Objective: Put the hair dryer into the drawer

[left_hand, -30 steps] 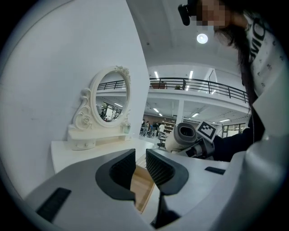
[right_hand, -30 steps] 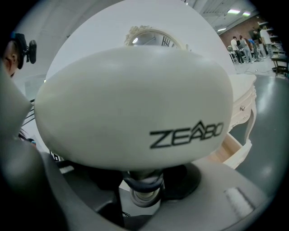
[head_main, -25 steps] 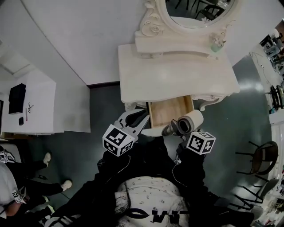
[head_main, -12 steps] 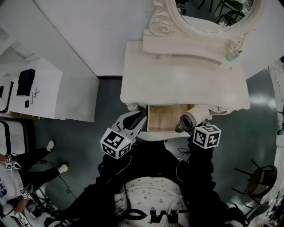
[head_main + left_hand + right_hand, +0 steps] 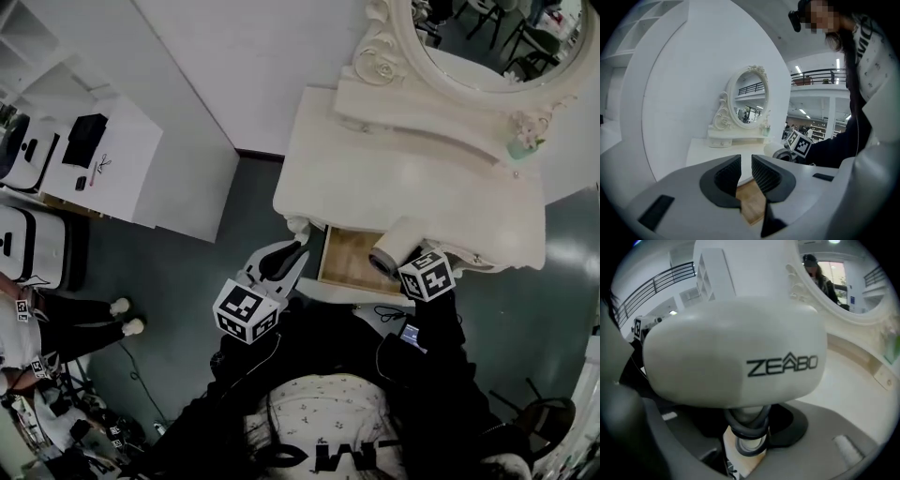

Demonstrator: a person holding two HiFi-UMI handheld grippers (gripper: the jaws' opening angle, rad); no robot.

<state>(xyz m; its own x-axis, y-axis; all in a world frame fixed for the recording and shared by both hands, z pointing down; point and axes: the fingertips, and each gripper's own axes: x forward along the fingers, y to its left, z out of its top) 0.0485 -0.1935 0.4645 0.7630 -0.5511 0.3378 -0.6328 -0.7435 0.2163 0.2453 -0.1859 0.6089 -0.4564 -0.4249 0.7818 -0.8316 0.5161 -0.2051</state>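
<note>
Vanity (image 5: 403, 178) with open drawer (image 5: 345, 267). Dryer (image 5: 392, 251) hangs over the drawer's right end, with the right gripper (image 5: 745, 427) clamped on its handle. Left gripper (image 5: 745, 174): jaws narrowly apart, empty. Hazard: the barrel may strike the tabletop edge or drawer wall and twist loose.

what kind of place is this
Probably a mock bedroom corner set up inside a big open hall. A white dressing table with an ornate oval mirror stands against a plain white wall, and a balcony railing runs high up behind it.
</note>
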